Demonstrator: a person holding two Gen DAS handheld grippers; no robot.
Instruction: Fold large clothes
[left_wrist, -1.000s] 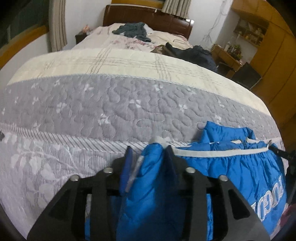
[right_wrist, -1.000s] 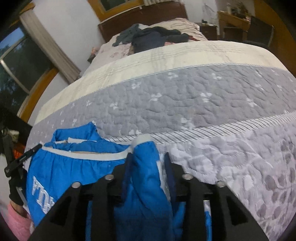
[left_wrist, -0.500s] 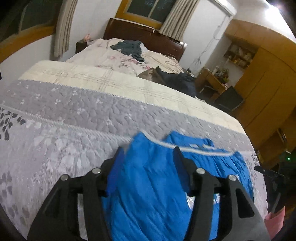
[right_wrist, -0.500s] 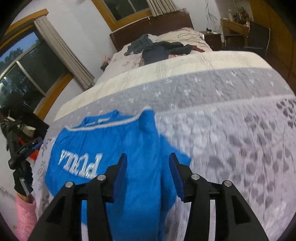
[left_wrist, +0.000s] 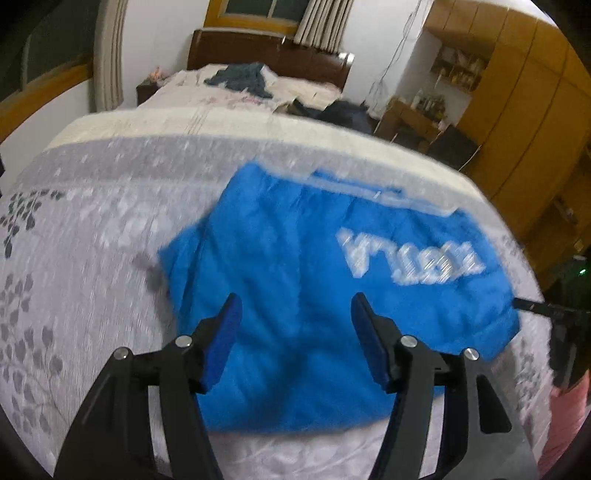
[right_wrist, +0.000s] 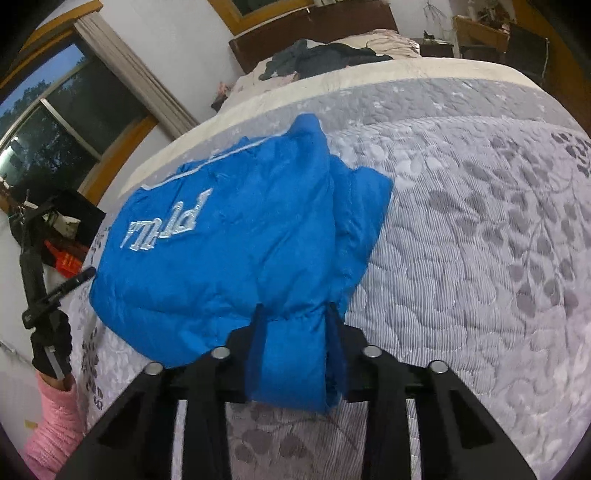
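I count one blue jacket (right_wrist: 236, 240) on one grey quilt (right_wrist: 480, 240), my two tongs, left gripper (left_wrist: 295, 317) and right gripper (right_wrist: 291, 317), one pink sleeve (right_wrist: 55, 424), and two dark heaps of clothes (right_wrist: 325, 55) by the headboard.

One text only: white embroidered lettering (right_wrist: 166, 225) on the bright blue padded jacket (right_wrist: 236, 266) lying on the grey quilted bedspread, seen upside down from both wrist cameras. In the right wrist view it looks like "PUULA" or similar, letters too skewed to be sure; in the left wrist view the same white word (left_wrist: 410, 254) is motion-blurred and unreadable.
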